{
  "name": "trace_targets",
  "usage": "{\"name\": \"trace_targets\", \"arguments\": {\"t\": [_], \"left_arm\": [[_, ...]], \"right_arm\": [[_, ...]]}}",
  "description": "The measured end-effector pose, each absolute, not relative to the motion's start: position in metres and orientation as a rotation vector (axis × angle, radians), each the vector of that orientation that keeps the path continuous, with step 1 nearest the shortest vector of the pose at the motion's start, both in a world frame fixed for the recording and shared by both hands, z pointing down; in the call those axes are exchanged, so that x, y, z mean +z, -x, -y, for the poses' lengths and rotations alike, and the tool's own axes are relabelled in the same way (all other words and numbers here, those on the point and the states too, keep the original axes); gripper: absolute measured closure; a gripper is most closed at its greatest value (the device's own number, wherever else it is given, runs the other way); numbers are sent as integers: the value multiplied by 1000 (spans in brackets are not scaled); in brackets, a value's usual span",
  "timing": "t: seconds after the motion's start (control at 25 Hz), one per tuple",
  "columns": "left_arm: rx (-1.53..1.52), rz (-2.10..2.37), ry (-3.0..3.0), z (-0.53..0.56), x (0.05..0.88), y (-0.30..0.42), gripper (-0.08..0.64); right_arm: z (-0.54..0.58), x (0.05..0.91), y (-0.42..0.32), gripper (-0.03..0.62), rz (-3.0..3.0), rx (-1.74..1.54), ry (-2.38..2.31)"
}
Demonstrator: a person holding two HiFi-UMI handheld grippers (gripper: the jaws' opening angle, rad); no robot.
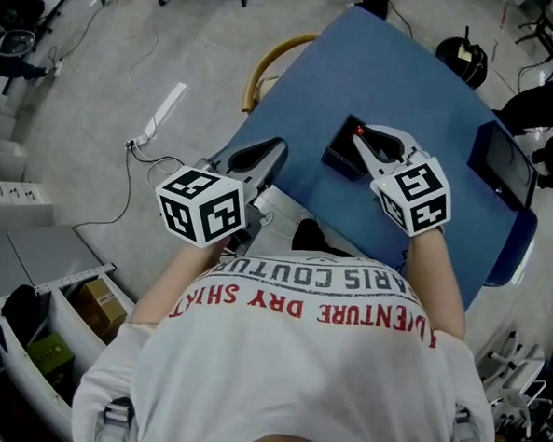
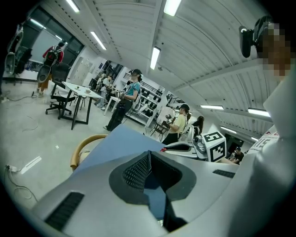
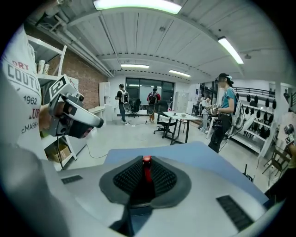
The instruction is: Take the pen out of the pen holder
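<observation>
A black pen holder stands on the blue table. My right gripper is directly over it and is shut on a red pen, whose red top shows between the pads. The pen's lower end is hidden, so I cannot tell if it is still inside the holder. My left gripper hovers over the table's near left edge, apart from the holder, its jaws together with nothing between them. In the left gripper view the closed tips point across the table toward the right gripper.
A dark flat tray lies at the table's right edge. A wooden chair back curves beyond the left side. A power strip and cable lie on the floor, with shelves at left. People stand far off.
</observation>
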State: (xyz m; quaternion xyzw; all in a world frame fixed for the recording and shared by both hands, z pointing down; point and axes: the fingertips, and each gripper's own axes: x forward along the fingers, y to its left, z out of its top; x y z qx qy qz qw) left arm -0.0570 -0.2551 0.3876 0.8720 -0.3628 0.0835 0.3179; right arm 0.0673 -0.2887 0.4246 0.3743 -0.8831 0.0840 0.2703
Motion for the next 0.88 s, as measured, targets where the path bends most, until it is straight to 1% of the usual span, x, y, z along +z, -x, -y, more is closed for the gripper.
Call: {"name": "trace_targets", "arguments": {"t": [0.32,0.88], "left_arm": [[200,940,-2315,242,379,56,520],[157,897,-2401,199,352,52,521]], "right_arm": [[277,382,-78,534,2463,225,-1133],[210,287,-92,534,2663,61,-1372]]}}
